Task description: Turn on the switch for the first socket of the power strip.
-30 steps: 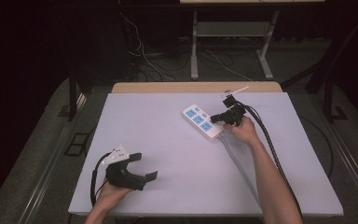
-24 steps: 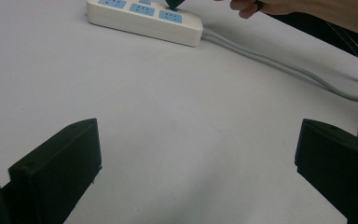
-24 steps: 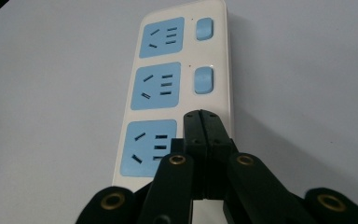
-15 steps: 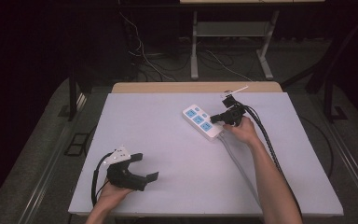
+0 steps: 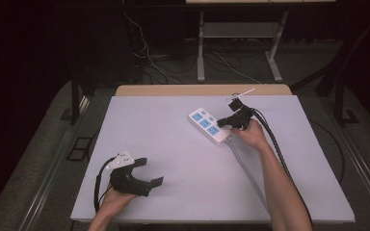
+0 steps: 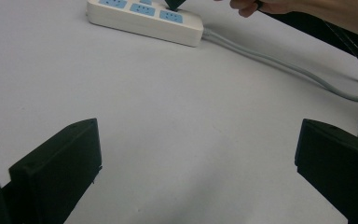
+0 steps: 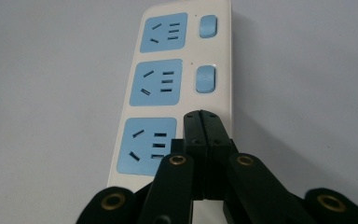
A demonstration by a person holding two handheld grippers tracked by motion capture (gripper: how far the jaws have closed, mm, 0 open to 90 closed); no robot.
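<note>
We press our closed, empty right claw (image 7: 204,122) tip-down, seemingly onto the power strip (image 5: 210,125)'s nearest switch, while our left claw (image 5: 149,172) rests wide open and empty on the desk (image 5: 183,163).

The bench (image 5: 173,144) lies bare across its left and middle. On the far right, the power strip (image 5: 210,126) and its grey cable (image 5: 247,168), running toward the near edge, block passage, as does the right gripper (image 5: 222,122) over the strip.
</note>
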